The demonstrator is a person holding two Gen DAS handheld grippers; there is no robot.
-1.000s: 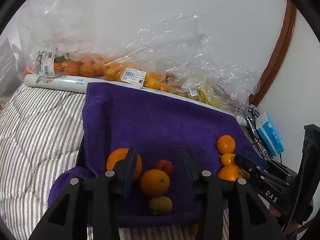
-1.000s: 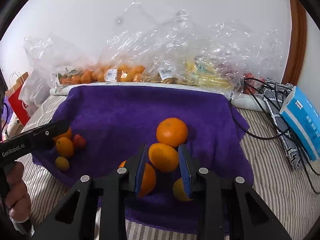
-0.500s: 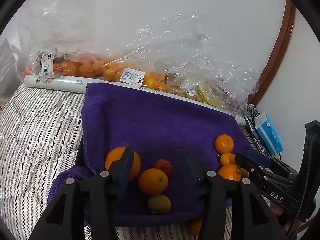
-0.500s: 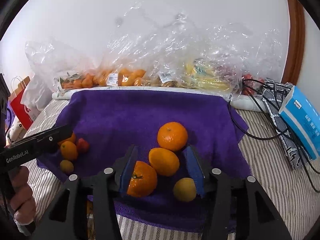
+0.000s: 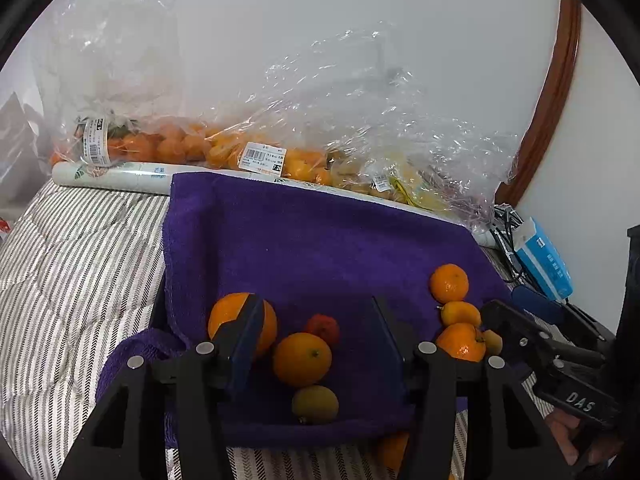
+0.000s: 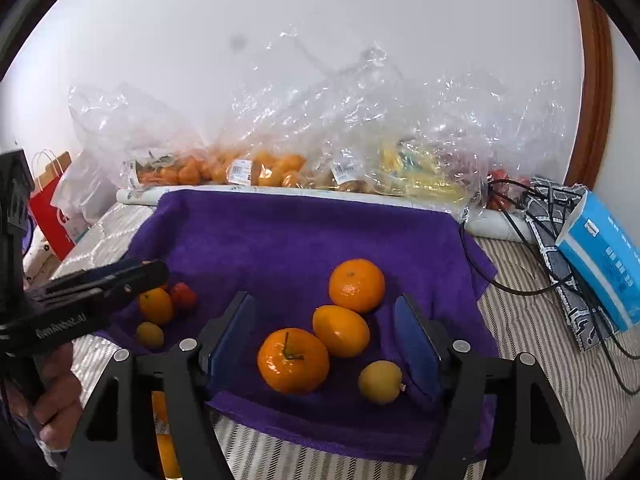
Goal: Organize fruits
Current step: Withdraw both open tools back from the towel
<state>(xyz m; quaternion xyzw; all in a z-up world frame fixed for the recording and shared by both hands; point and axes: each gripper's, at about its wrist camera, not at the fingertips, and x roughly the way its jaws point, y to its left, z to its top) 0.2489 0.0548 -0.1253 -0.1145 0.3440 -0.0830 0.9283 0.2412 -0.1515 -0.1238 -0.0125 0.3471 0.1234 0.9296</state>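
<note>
On the purple towel (image 6: 304, 236), L gripper (image 5: 316, 344) is opening w/ an orange (image 5: 302, 359) loose between its pads, gripping nothing, & at right R gripper (image 6: 326, 344) is opening around a stemmed mandarin (image 6: 293, 360) & oval orange (image 6: 341, 330), neither held.

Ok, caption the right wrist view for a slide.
Right gripper, jaws opening, over four loose citrus fruits on a purple towel.

Left gripper (image 5: 316, 344) opening, tilted down; right gripper (image 6: 332, 344) opening, nothing clamped.
</note>
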